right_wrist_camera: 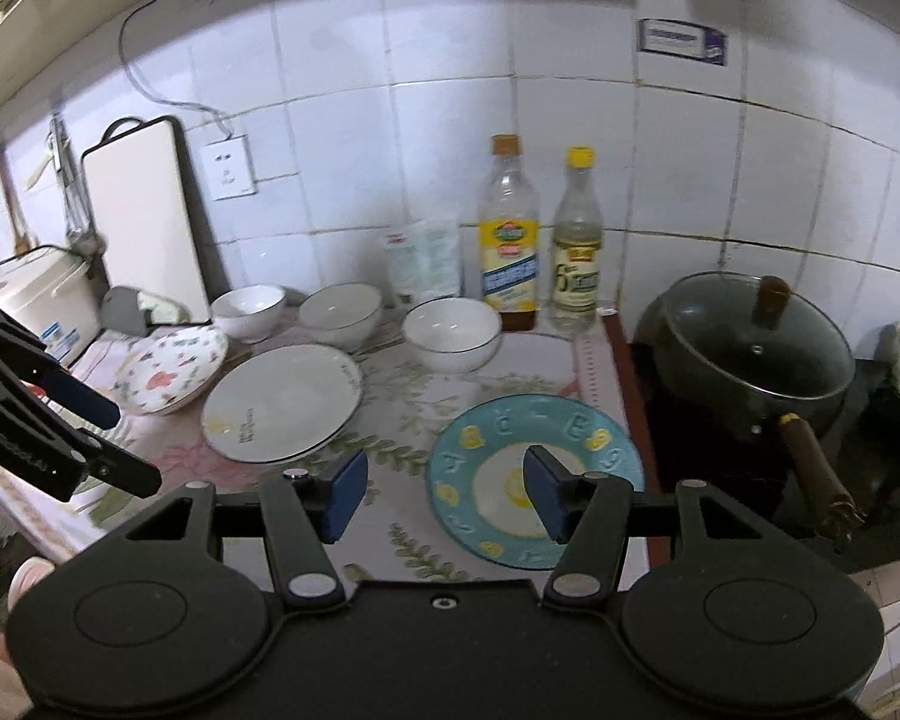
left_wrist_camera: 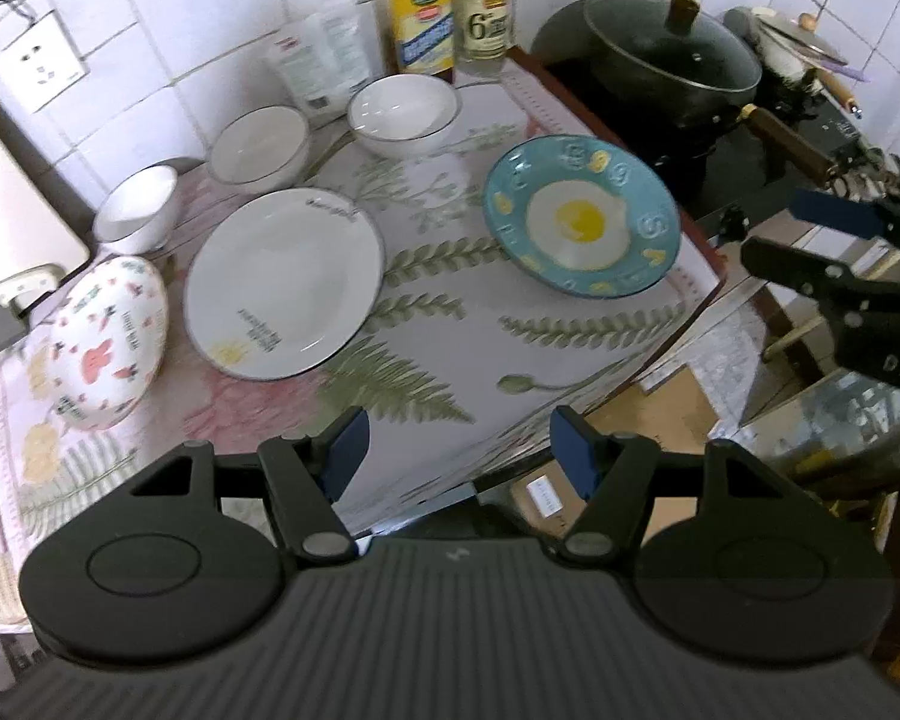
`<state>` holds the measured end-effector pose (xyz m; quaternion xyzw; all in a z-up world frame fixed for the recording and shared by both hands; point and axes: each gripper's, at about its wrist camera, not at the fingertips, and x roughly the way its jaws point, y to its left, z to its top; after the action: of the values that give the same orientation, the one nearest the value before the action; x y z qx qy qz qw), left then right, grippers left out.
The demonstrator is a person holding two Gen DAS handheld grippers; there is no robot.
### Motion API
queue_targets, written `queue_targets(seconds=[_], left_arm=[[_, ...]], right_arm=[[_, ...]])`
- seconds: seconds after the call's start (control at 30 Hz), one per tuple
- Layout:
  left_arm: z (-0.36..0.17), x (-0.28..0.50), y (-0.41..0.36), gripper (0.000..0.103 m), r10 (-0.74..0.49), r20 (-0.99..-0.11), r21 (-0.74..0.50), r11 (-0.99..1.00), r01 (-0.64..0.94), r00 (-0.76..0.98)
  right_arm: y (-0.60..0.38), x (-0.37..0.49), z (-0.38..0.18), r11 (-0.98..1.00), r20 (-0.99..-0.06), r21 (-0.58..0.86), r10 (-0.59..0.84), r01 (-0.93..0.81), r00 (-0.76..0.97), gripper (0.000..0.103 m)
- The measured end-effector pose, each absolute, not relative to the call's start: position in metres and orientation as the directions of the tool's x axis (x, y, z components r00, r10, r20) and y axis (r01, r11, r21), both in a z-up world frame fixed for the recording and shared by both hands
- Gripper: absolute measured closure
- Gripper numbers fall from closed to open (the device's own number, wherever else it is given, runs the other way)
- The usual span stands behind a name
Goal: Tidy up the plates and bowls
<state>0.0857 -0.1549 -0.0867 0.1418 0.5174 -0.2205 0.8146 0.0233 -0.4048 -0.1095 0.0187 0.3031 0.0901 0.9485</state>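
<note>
Both my tongs hung over the counter with nothing in them: my left gripper (left_wrist_camera: 456,450) stood about half open above the fern-printed mat (left_wrist_camera: 450,324), my right gripper (right_wrist_camera: 444,495) likewise, above the near edge of the blue egg plate (right_wrist_camera: 534,468). That plate sat nearest the stove side; the white plate (left_wrist_camera: 285,282) lay mid-mat, the patterned dish (left_wrist_camera: 111,339) tilted at its left, and three white bowls (left_wrist_camera: 402,111) ranged along the tiled wall. My worry was glazed rims slipping from the pads, and that tilted dish rocking if nudged. The lidded pot (right_wrist_camera: 750,354) and two bottles (right_wrist_camera: 510,240) crowded the back, easy to knock. Dim kitchen corner, cluttered.
</note>
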Motion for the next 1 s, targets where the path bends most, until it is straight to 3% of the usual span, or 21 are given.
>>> queue_targets(seconds=[0.37, 1.0], left_arm=[[-0.121, 0.116, -0.192, 0.037, -0.321, -0.854, -0.116, 0.885, 0.451, 0.41], [-0.232, 0.191, -0.238, 0.04, -0.322, -0.831, -0.156, 0.918, 0.366, 0.454]], right_arm=[[-0.44, 0.053, -0.159, 0.991, -0.602, 0.093, 0.135, -0.099, 0.787, 0.04], [-0.483, 0.134, -0.259, 0.978, -0.72, 0.208, 0.144, 0.014, 0.679, 0.04]])
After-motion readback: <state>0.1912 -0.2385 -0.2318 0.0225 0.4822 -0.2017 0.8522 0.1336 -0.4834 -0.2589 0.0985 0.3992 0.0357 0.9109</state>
